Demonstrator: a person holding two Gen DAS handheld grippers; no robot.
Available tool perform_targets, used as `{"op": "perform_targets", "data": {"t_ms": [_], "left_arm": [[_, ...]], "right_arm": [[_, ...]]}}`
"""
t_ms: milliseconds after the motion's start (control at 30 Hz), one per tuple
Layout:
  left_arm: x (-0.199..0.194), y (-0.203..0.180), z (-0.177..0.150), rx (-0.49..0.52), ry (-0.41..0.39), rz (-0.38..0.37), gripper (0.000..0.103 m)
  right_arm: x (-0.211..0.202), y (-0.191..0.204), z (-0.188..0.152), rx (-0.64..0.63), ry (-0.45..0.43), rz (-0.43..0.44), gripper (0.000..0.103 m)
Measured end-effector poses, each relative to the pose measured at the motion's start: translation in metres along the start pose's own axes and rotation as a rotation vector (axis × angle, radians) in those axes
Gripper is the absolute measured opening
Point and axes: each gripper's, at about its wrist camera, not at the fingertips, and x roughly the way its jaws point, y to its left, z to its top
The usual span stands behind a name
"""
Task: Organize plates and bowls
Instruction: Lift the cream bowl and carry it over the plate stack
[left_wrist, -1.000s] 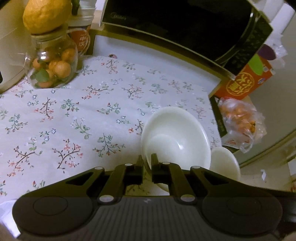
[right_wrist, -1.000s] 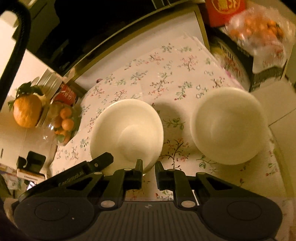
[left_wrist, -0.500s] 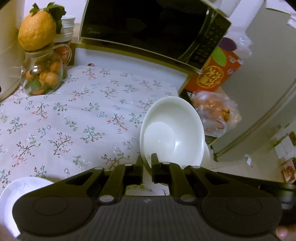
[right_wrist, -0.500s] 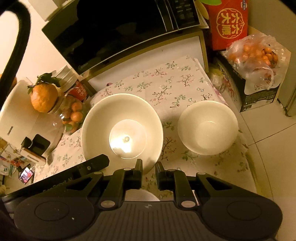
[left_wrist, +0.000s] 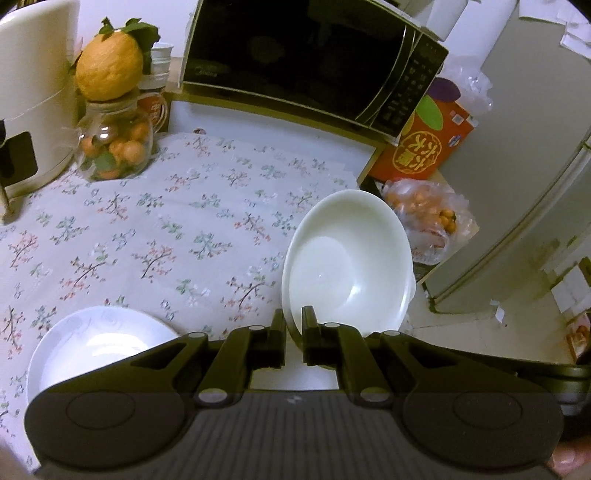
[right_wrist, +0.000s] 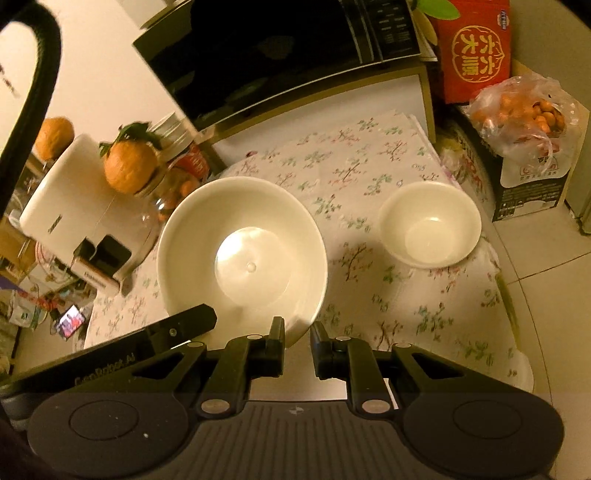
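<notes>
The large white bowl (right_wrist: 242, 258) hangs above the floral cloth (right_wrist: 369, 177), pinched at its near rim by both tools: the left gripper (left_wrist: 294, 341) and the right gripper (right_wrist: 297, 349) each clamp the rim, probably sharing its weight to keep it level. Only the right wrist view shows the small bowl (right_wrist: 430, 223) resting far right on the cloth; only the left view shows the plate (left_wrist: 99, 345) at near left.

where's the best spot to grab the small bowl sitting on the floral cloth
Probably pinch the small bowl at its thin rim, one finger inside and one outside, coming down from above on its near edge. It sits upright and empty, with its rim exposed and clear of the large bowl.
</notes>
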Motion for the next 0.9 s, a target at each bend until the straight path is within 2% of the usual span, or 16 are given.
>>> {"op": "perform_targets", "data": {"t_ms": [500,900], "left_arm": [[0.008,0.004,-0.021,0.03,0.072,0.03,0.007],[0.016,0.001,-0.029,0.054,0.113,0.059,0.009]], "right_arm": [[0.007,-0.006,-0.033,0.016,0.09,-0.003,0.015],[0.011,-0.01,-0.041,0.031,0.124,-0.017,0.015]]}}
